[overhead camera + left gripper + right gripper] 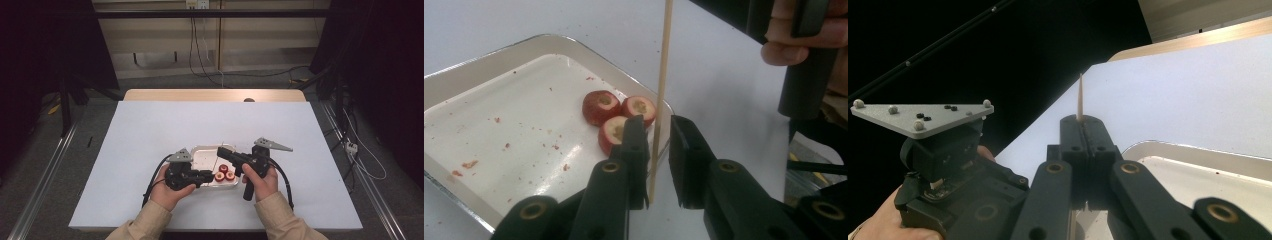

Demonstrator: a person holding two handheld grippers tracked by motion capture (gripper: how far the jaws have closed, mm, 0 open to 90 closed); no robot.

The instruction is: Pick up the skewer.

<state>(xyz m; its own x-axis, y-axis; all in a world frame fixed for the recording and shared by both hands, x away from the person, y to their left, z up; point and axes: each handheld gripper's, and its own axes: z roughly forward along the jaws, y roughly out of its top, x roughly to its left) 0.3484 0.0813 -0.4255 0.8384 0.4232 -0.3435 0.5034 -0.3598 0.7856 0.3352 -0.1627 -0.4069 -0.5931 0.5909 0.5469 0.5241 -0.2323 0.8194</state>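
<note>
Left claw (658, 145) parted, skewer (660, 95) standing between its jaws, beside the right one. Right claw (1081, 131) clamped on the skewer, tip above. Beyond, three fruit pieces (619, 116) in tray (484, 60) corner on white surface (150, 125). No legible writing.

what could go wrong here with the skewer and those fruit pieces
The right gripper is shut on the thin wooden skewer, and the left gripper's jaws stand open around its lower end: closing off-line may bend or snap it. The three red fruit pieces sit near the tray edge and may roll when pierced.
</note>
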